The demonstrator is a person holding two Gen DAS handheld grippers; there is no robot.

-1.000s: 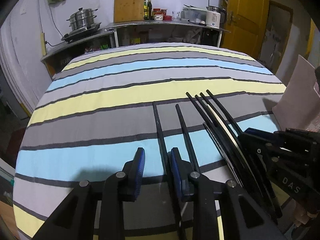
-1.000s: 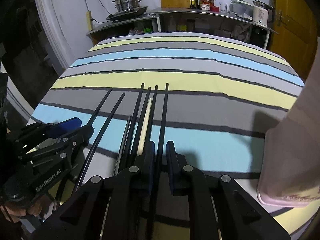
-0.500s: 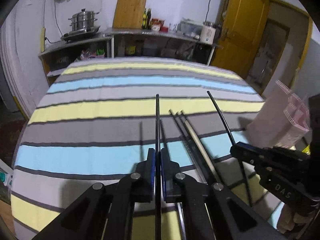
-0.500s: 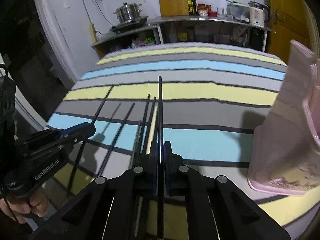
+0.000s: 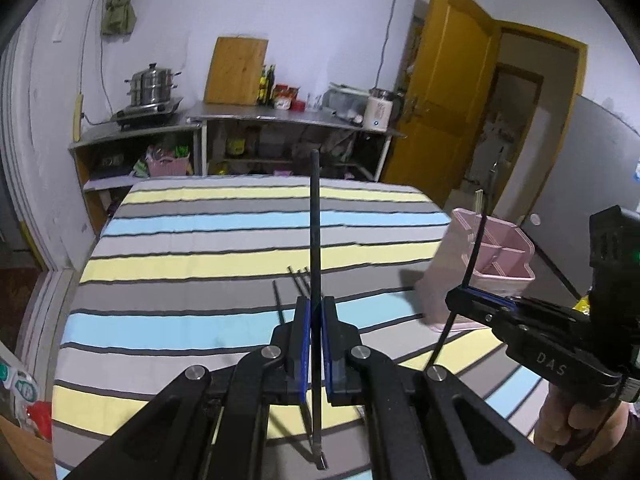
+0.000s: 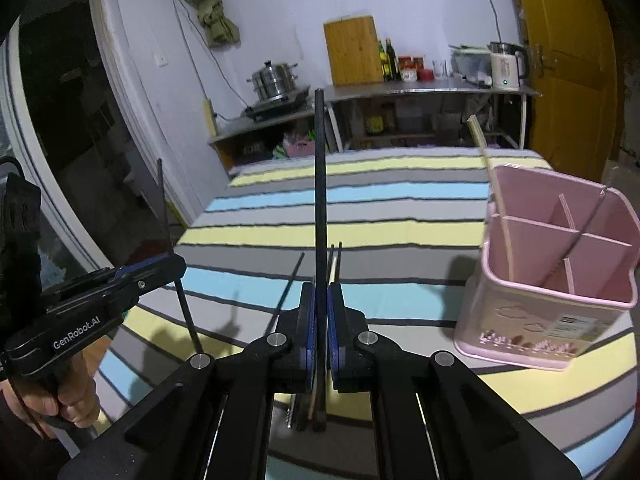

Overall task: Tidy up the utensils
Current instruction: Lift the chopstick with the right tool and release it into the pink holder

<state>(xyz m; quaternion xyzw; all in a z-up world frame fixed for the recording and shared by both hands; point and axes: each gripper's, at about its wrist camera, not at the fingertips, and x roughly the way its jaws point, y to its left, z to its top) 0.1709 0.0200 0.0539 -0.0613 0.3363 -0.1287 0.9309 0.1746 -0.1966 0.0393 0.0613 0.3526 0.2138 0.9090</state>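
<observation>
- Left gripper (image 5: 315,344): jaws drawn narrow, blue pads clamped on a single black chopstick (image 5: 315,220) that stands nearly upright, lifted clear of the striped tablecloth (image 5: 200,264).
- Right gripper (image 6: 321,328): jaws likewise narrow, gripping a second black chopstick (image 6: 320,184), also raised off the cloth and pointing up and away from the camera.
- Loose chopsticks (image 6: 334,256): a few remain lying on the cloth just beyond the right gripper, at least one pale among dark ones; the exact count cannot be told. These are judged to be the work left.
- Pink utensil holder (image 6: 532,312): stands to the right, at the near right part of the table, divided into compartments. It already contains a pale chopstick (image 6: 496,196) leaning at its left side and a thin dark one (image 6: 588,220) further right.
- Progress: judged partly done; two pieces stowed, two in the air and not yet over the holder, and the rest on the table.
</observation>
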